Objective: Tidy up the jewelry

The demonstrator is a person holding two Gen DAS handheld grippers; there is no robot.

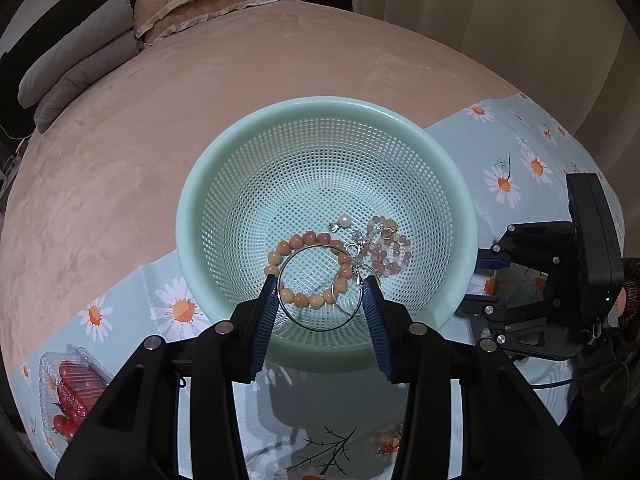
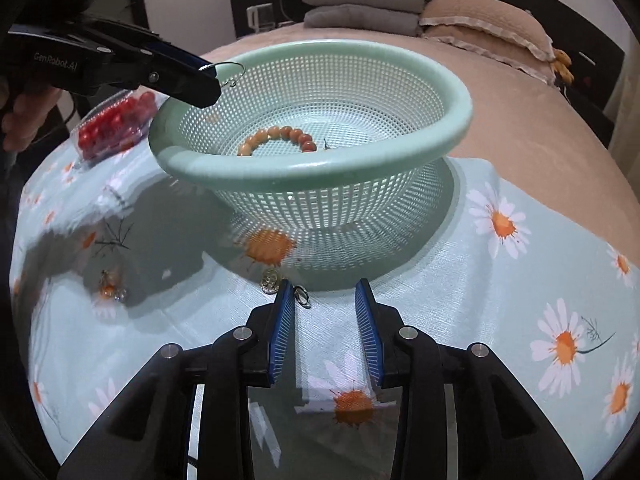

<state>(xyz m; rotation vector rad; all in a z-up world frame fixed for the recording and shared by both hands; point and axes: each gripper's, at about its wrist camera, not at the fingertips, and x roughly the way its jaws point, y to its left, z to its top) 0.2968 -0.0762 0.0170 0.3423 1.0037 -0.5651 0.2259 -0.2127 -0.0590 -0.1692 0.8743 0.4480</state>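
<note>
The left hand-held gripper (image 1: pixel 322 294) is pinching a silver hoop (image 1: pixel 320 286) just above the basket (image 1: pixel 188 184), seemingly to drop it beside the beads (image 1: pixel 304 268) already inside, while the right hand-held gripper (image 2: pixel 325 296), spread, is hovering near a small ring (image 2: pixel 303 296) below the basket.

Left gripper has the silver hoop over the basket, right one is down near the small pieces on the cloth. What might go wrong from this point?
1. The silver hoop is held only at its thin edges by the left gripper; it may slip or twist.
2. Dropped, it may tangle with the orange bead bracelet in the green basket.
3. The right gripper is open with the small ring near one finger, so closing may nudge it away.
</note>
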